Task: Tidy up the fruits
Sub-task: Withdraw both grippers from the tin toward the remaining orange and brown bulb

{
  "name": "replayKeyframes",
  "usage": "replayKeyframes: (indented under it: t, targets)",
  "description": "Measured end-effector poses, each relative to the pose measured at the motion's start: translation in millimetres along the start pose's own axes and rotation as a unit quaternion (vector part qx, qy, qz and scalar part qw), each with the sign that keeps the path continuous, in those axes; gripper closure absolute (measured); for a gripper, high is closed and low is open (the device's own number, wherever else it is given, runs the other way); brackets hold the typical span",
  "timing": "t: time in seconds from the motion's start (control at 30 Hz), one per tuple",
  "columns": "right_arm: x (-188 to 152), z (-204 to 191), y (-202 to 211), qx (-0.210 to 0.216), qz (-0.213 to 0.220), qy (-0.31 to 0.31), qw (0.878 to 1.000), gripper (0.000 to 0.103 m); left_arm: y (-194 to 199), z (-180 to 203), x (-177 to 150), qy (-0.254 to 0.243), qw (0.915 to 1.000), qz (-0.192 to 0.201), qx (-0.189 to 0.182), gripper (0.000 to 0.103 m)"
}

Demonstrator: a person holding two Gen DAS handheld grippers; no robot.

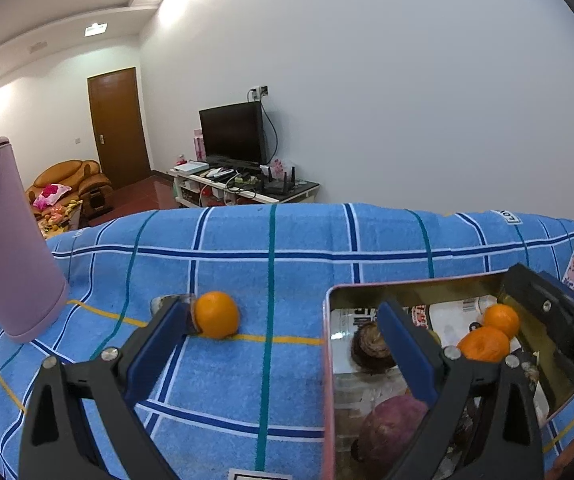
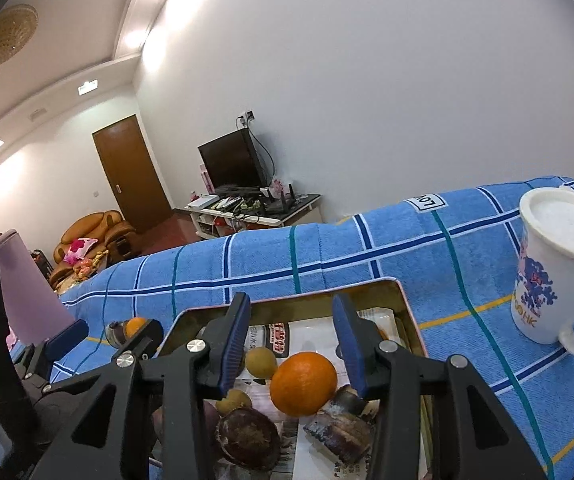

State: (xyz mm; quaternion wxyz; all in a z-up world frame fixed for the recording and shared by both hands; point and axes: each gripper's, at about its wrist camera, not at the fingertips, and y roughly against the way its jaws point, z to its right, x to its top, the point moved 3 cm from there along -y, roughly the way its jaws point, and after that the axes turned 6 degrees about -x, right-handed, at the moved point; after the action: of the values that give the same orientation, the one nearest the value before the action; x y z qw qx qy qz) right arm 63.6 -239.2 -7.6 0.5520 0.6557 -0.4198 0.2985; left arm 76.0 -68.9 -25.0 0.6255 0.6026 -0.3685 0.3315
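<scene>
1. The step in hand looks like gathering loose fruit into the metal tin [image 1: 329, 360]. Most pieces already lie in it: an orange [image 2: 303, 384] near the middle, small yellowish fruits [image 2: 261, 362] beside it, a dark round fruit [image 2: 247, 442] nearer the camera, and a purplish one [image 1: 391, 428] at the near edge.

2. One orange on the cloth [image 1: 216, 314] sits outside the tin, on the blue checked cloth [image 1: 271, 240] that covers the desk, between the tin and the lilac bottle [image 1: 11, 248].

3. The left gripper [image 1: 291, 320] is released, jaws spread wide and empty; one finger stands just beside the loose orange, the other over the tin.

4. The right gripper [image 2: 291, 322] hangs over the tin, jaws parted with nothing pressed between them; the orange below lies free of its pads.

5. The next move probably calls for shifting the left gripper sideways so both fingers straddle the loose orange, then closing gently, since it can roll.

6. The white mug [image 2: 559, 264] stands well apart from this path.
</scene>
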Motion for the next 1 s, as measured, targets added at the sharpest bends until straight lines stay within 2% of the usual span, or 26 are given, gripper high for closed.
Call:
replayKeyframes:
  t: [0.17,0.37,0.47,0.6,0.7,0.83,1.0]
  targets:
    - [-6.5,2.6,1.4,-0.003,-0.005,-0.008,1.000,0.057,-0.1,-7.1,-3.8,0.009,0.9999,-0.010,-0.002,0.004]
    - [-9.4,-5.5,10.8,-0.014,0.019,0.019,1.000,0.057,5.5,-17.3,-9.2,0.004,0.9999,-0.016,0.004,0.004]
    - [-10.3,-9.9,12.8,-0.023,0.026,0.026,0.999,0.057,9.7,-26.1,-11.6,-0.001,0.9996,-0.019,0.020,0.004]
    - [-13.1,-14.9,7.9,-0.021,0.010,0.021,1.000,0.057,10.3,-49.9,-12.4,-0.003,0.9990,-0.036,0.028,0.004]
    - [-14.6,-16.4,3.3,-0.025,-0.002,0.012,1.000,0.057,12.2,-73.7,-8.7,-0.019,0.9979,-0.033,0.053,0.004]
    - [-19.7,-32.7,-2.7,-0.024,-0.021,0.027,0.999,0.058,11.0,-114.3,-6.6,-0.003,0.9960,-0.025,0.085,0.004]
    - [-23.2,-64.0,-7.1,-0.006,-0.033,0.053,0.998,0.058,9.5,-144.4,-10.9,0.010,0.9932,-0.019,0.115,0.004]
